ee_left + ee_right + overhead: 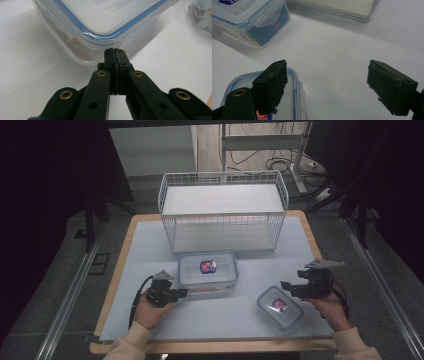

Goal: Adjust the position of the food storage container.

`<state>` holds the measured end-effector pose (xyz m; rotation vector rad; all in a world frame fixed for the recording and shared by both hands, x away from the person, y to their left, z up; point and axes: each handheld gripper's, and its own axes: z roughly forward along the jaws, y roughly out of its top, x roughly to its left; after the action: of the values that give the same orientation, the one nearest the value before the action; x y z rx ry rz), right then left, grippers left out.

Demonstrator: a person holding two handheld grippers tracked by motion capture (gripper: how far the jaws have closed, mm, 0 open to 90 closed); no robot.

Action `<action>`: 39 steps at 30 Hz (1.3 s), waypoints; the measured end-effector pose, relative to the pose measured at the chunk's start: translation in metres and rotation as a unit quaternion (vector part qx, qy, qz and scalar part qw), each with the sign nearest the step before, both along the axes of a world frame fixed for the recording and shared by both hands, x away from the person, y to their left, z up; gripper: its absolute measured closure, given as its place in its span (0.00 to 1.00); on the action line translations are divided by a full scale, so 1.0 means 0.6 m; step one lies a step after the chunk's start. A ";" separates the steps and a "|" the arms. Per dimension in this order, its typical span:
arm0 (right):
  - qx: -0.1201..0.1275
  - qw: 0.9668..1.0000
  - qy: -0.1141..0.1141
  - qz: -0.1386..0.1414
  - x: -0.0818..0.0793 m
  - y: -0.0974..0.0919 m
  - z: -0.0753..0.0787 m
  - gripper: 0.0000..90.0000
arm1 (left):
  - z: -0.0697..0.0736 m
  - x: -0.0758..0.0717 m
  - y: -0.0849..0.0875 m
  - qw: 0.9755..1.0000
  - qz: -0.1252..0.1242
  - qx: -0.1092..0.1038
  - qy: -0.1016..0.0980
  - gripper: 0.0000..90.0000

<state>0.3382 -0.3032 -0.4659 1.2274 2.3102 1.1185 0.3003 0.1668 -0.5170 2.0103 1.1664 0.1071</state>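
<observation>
Where the high view looks down on the counter (pixel 150 255), a white wire basket (pixel 223 210) stands at the far side, with the large lidded container (pixel 208 272) just near of it. The left gripper (pixel 181 293) lies at that container's near left corner; the small lidded container (pixel 280 306) sits to the right, beside the right gripper (pixel 286 285), well apart from the large one.

In the left gripper view, the left gripper (pixel 115 50) has its fingers pressed together with nothing between them, tips at the large container (pixel 100 22) rim corner.

In the right gripper view, the right gripper (pixel 325 72) holds its fingers wide and empty; the small container (pixel 289 100) lies under the left finger, the large container (pixel 252 20) farther off, and the basket's base (pixel 342 7) beyond.
</observation>
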 end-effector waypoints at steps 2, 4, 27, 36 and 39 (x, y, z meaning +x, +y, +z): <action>0.000 1.000 0.000 0.001 0.000 0.000 0.000 0.18 | -0.001 0.001 0.001 1.000 0.002 0.002 0.002 1.00; 0.000 1.000 0.000 0.001 0.000 0.000 0.000 0.18 | -0.002 0.002 0.002 1.000 0.005 0.002 0.002 1.00; 0.025 0.999 -0.013 0.024 -0.011 0.016 0.011 0.16 | 0.048 -0.039 0.046 0.996 0.057 -0.052 -0.038 0.54; 0.048 0.998 -0.005 0.031 -0.013 0.026 0.018 0.15 | 0.067 -0.035 0.054 0.994 0.077 -0.063 -0.040 0.24; 0.045 0.998 0.000 0.037 -0.014 0.033 0.019 0.15 | 0.068 -0.033 0.057 0.994 0.080 -0.064 -0.037 0.20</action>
<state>0.3298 -0.2836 -0.4545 1.1828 2.3462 1.2602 0.2806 0.2011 -0.4761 1.7859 1.2536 0.1812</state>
